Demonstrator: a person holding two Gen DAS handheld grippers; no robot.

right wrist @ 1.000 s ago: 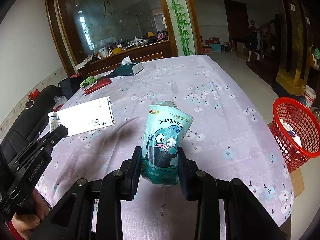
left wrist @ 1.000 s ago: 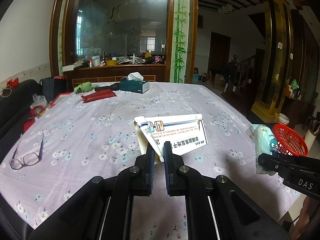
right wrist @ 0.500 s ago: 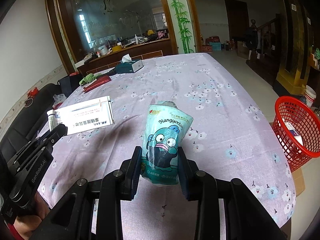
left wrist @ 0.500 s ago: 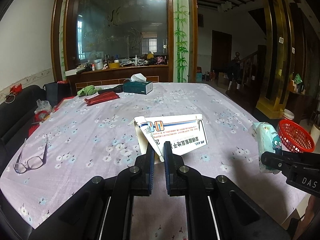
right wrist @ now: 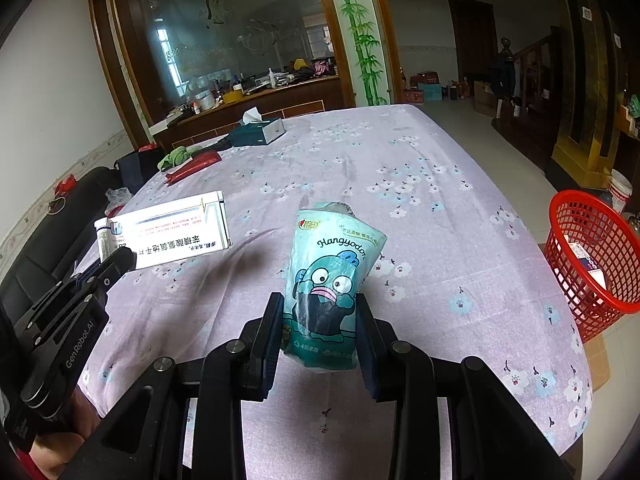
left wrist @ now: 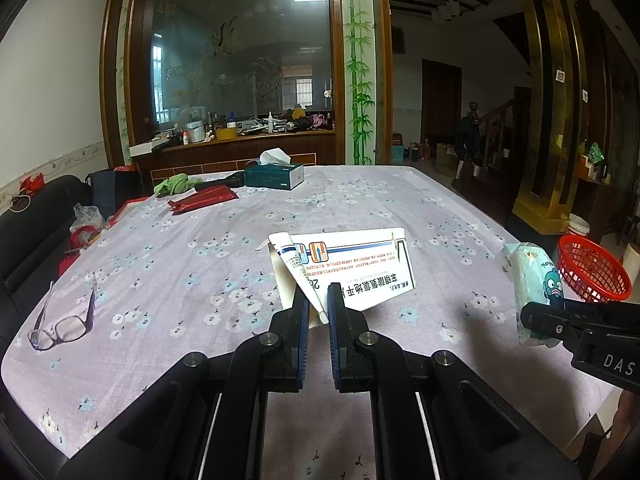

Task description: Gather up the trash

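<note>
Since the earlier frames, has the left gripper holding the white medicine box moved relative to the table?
Yes. The left gripper, shut on the white medicine box, has risen slightly: the black-framed glasses sit lower and the teal tissue box sits nearer the frame's middle.

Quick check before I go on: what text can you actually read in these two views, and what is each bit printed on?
"Hangyodon": teal wipes pack held in the right gripper.
"GenRobot.AI": side of the left gripper.
"DAS", cut off by the frame edge: body of the right gripper, left wrist view.
White medicine box in the left gripper: upside-down Chinese print, too small to quote.
</note>
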